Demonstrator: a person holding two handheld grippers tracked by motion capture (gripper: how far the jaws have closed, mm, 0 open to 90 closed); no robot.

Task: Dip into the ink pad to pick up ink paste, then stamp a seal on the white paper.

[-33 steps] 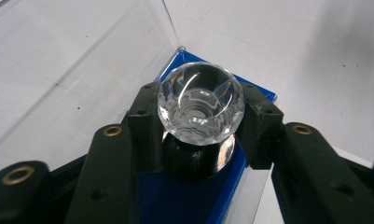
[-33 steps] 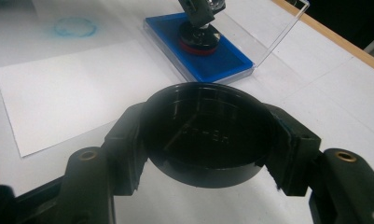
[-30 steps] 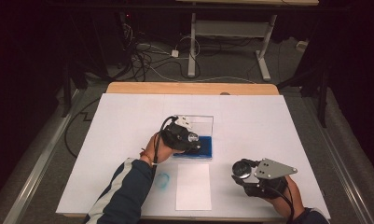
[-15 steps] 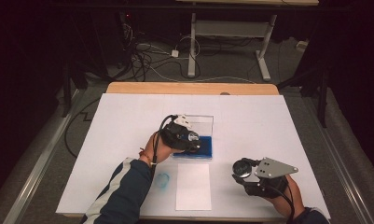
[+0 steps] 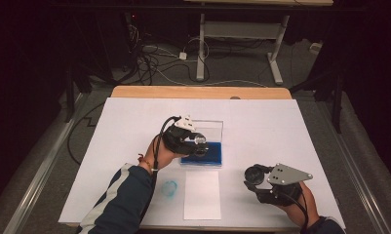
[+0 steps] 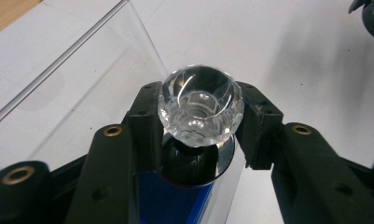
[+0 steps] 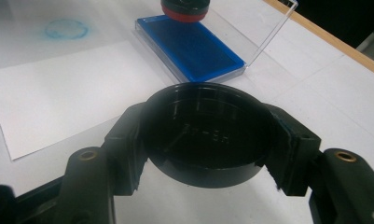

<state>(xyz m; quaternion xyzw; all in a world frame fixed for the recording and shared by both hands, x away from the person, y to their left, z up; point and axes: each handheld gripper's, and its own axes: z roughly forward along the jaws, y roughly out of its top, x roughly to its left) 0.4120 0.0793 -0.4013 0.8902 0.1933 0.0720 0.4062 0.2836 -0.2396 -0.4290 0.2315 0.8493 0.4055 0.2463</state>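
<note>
Blue ink fills the shallow clear case (image 5: 211, 155) near the middle of the high view, its clear lid (image 5: 210, 129) tipped up behind it toward the far edge of the table. Over that pad the left gripper (image 5: 199, 141) holds a round stamp (image 6: 201, 112) by its faceted clear knob, both jaws pressed flat against the knob's sides. In the left gripper view the stamp's dark body and shiny collar sit directly below the knob, with the blue pad underneath at the bottom centre of the frame; whether the stamp face actually touches the ink, I cannot tell. In the right gripper view the stamp's lower edge, black with a red band, shows at the top centre, right at the far end of the blue pad.

Down at the lower right of the high view, the right gripper (image 5: 255, 175) is closed around a shallow round black cap (image 7: 207, 133), open side facing its camera and nothing in it. A white sheet of paper (image 5: 202, 194) lies just below the ink case, and a faint blue ring mark (image 5: 169, 187) sits on the white table cover (image 5: 290, 126) to the paper's left.
</note>
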